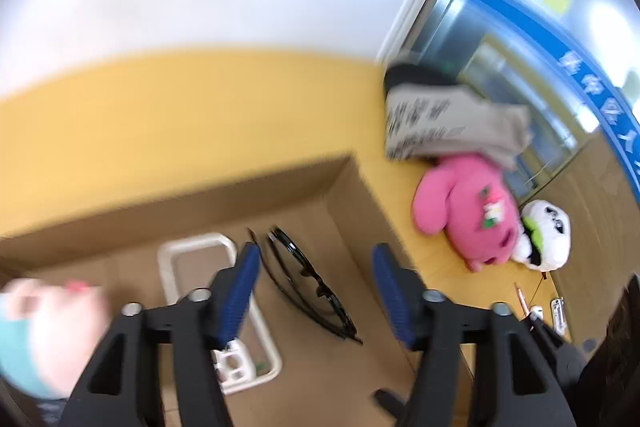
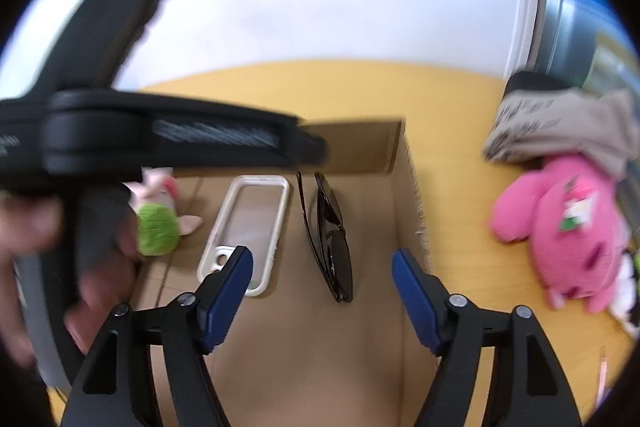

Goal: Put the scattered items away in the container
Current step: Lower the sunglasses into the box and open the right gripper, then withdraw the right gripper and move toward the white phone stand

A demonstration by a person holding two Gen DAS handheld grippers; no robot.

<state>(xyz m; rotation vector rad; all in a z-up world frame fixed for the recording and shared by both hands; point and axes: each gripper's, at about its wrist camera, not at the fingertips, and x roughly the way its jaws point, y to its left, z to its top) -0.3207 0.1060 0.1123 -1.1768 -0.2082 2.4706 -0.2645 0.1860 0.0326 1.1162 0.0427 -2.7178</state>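
Note:
An open cardboard box lies on the yellow table. Inside it lie black sunglasses, a white phone case and a small pink and green plush, blurred in the left wrist view. My left gripper is open and empty above the box. My right gripper is open and empty above the box. The left gripper's body crosses the right wrist view. A pink plush lies on the table right of the box.
A white panda plush lies beside the pink plush. A beige printed bag lies behind them. Small metal items lie at the table's right edge. A glass wall stands at the right.

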